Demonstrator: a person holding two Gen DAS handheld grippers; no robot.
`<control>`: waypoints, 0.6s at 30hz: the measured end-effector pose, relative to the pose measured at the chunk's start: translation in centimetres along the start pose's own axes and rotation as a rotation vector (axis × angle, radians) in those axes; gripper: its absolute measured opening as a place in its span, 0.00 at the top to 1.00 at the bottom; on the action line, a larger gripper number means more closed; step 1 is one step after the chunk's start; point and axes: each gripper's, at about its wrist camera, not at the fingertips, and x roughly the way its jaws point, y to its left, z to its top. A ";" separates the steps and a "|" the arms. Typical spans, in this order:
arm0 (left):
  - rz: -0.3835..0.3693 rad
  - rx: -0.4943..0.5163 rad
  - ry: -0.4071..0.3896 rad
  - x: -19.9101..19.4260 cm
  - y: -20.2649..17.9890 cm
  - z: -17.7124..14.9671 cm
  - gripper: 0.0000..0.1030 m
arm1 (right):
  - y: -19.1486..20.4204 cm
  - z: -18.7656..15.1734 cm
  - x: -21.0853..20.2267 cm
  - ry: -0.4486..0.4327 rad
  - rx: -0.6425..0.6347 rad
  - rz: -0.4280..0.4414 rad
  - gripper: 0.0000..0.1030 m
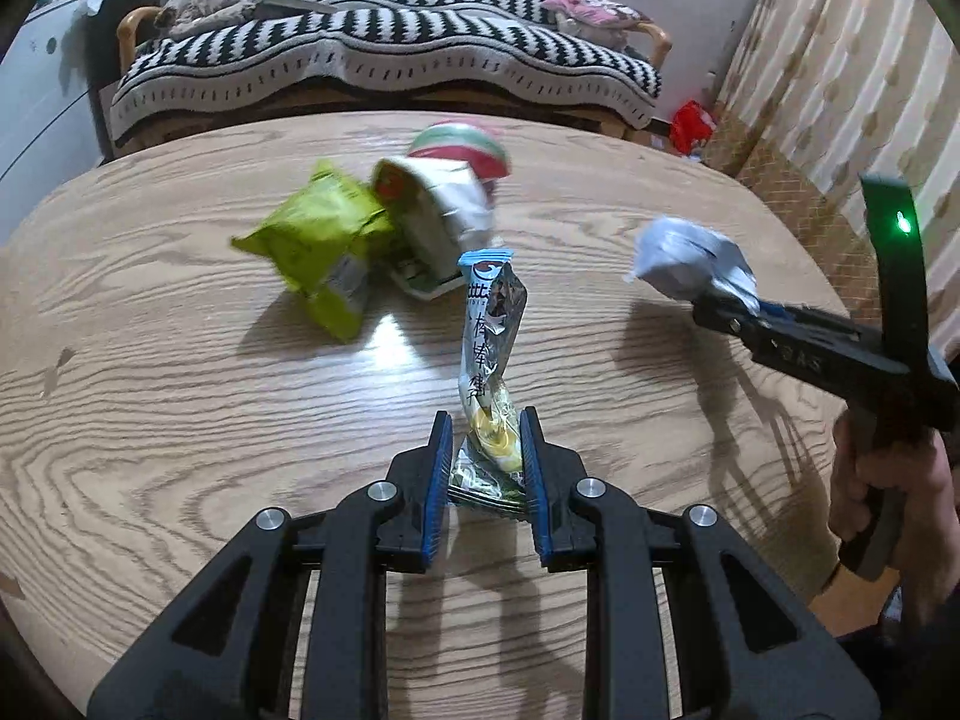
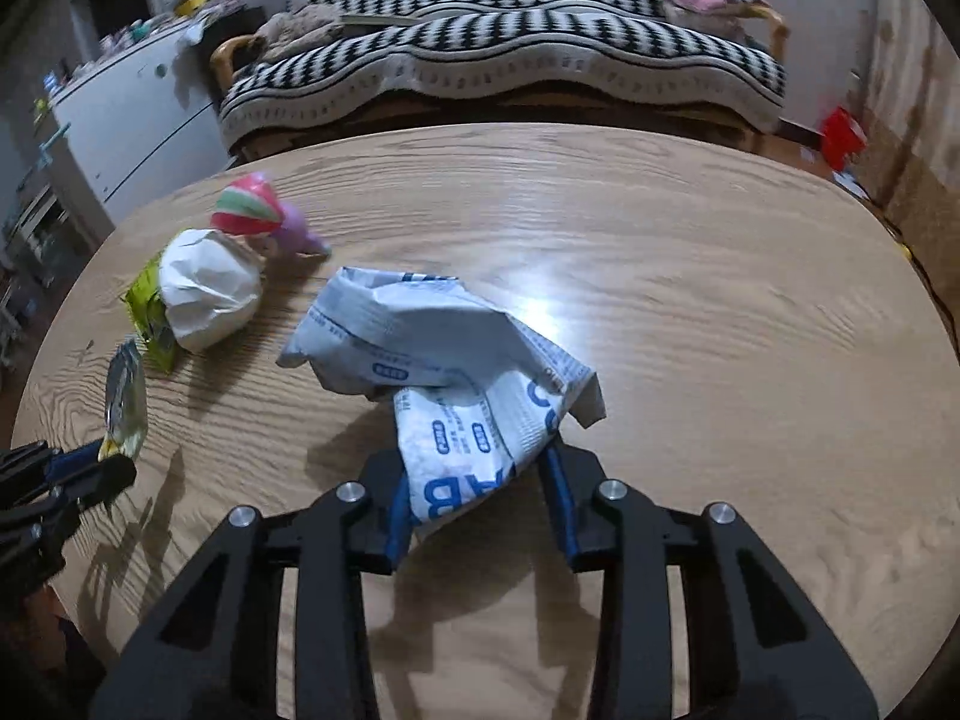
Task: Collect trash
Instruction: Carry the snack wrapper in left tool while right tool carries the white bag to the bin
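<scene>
My left gripper [image 1: 485,429] is shut on a thin silver and blue snack wrapper [image 1: 489,348] that stands up from its blue pads above the wooden table [image 1: 180,420]. My right gripper [image 2: 477,468] is shut on a crumpled white and blue packet [image 2: 444,360], lifted off the table. In the left wrist view that packet [image 1: 690,261] hangs at the right, from the right gripper [image 1: 726,315] held by a person's hand [image 1: 882,480]. In the right wrist view the left gripper [image 2: 108,465] with its wrapper [image 2: 126,396] is at the left edge.
A green snack bag [image 1: 312,252], a tipped white paper cup [image 1: 438,210] and a red, white and green ball-like item [image 1: 462,144] lie at the table's far side. Beyond the table stands a sofa [image 1: 384,54] with a black-and-white cover. A curtain [image 1: 840,90] hangs at the right.
</scene>
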 end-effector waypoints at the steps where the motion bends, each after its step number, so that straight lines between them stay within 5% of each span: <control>1: -0.003 0.009 -0.006 0.1 -0.7 0.1 0.78 | -1.0 -0.6 -0.9 -0.004 0.018 -0.007 0.65; 9: -0.096 0.100 -0.031 1.3 -8.6 1.2 0.78 | -8.4 -6.3 -8.5 -0.066 0.142 -0.100 0.65; 18: -0.280 0.319 -0.023 2.3 -23.5 -1.2 0.78 | -19.6 -16.2 -17.4 -0.125 0.337 -0.254 0.65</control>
